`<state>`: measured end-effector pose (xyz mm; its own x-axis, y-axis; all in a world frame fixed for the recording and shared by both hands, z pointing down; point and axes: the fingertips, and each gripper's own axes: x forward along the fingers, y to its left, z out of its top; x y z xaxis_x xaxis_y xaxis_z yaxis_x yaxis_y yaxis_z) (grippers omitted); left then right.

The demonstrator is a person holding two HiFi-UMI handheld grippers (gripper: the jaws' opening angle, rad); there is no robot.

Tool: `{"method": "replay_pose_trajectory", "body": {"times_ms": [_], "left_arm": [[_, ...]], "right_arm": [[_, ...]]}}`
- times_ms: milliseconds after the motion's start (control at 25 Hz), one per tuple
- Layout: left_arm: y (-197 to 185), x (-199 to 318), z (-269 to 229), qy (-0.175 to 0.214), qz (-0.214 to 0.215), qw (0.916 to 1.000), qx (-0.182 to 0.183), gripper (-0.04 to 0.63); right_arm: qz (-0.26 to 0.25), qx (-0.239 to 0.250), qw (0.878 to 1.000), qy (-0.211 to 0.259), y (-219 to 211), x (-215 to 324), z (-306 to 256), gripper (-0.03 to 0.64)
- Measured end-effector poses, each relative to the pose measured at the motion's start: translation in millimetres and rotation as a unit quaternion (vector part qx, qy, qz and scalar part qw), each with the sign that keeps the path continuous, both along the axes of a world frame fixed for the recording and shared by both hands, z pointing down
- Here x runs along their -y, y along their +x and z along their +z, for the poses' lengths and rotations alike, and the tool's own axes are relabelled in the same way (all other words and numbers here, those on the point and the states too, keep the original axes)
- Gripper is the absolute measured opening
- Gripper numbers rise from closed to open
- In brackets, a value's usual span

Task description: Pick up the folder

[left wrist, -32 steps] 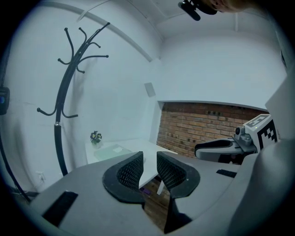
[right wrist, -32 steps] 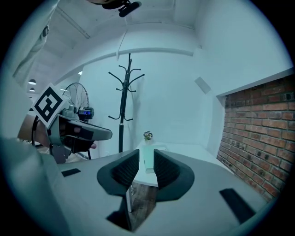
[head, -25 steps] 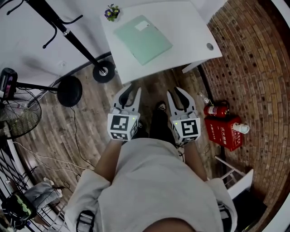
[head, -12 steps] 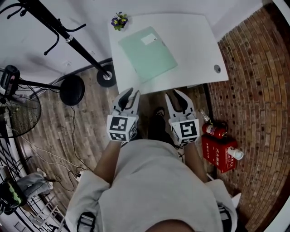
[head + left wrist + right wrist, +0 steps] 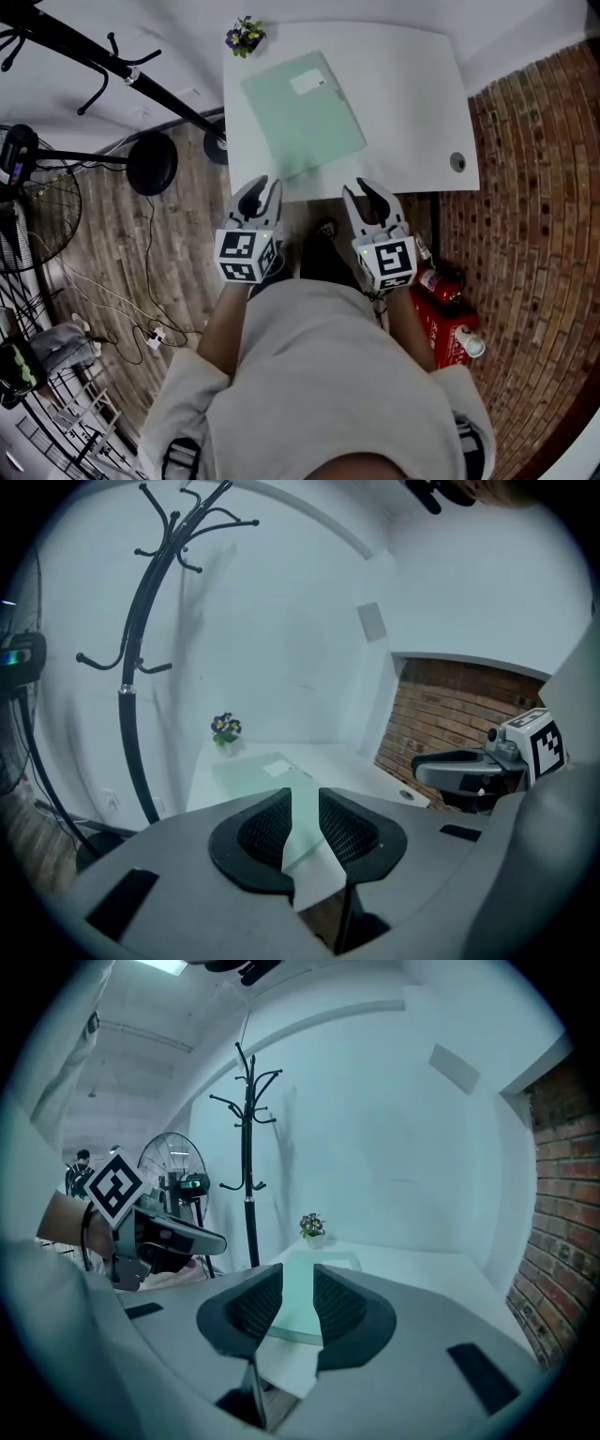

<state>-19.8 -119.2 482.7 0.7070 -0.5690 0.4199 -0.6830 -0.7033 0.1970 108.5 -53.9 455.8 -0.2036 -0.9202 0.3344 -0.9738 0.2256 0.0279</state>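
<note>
Closer now to the table (image 5: 412, 103), my left gripper (image 5: 260, 187) and right gripper (image 5: 372, 192) hang narrowly parted and empty, and the folder (image 5: 302, 112) lies flat on it, so jaws could merely shove it away.

The right tongs (image 5: 298, 1281) stand apart, empty, facing the green folder (image 5: 328, 1260) on the white table (image 5: 424, 1262).

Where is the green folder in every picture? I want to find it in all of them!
Head view: the folder lies top centre, on the white table.
Left gripper view: the folder is just below the middle, left of centre.
Right gripper view: the folder is low in the middle.
Shared landmark: the purple flowers at the table's far corner, just past the folder in all three.
</note>
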Motion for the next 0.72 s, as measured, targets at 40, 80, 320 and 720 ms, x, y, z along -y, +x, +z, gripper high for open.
{"method": "replay_pose_trajectory", "body": {"times_ms": [40, 80, 320, 720], "left_arm": [[3, 3, 3, -0.005, -0.008, 1.0, 0.002, 0.084], [5, 5, 6, -0.011, -0.016, 0.9998, 0.005, 0.084], [18, 14, 17, -0.025, -0.052, 0.9981, 0.022, 0.084], [49, 35, 33, -0.042, -0.054, 0.9967, 0.042, 0.084]], "right_arm": [[-0.005, 0.003, 1.0, -0.003, 5, 3, 3, 0.103], [-0.011, 0.005, 1.0, -0.005, 10, 6, 5, 0.103], [-0.039, 0.015, 0.999, -0.012, 36, 18, 14, 0.103], [-0.031, 0.041, 0.998, -0.029, 72, 39, 34, 0.103]]}}
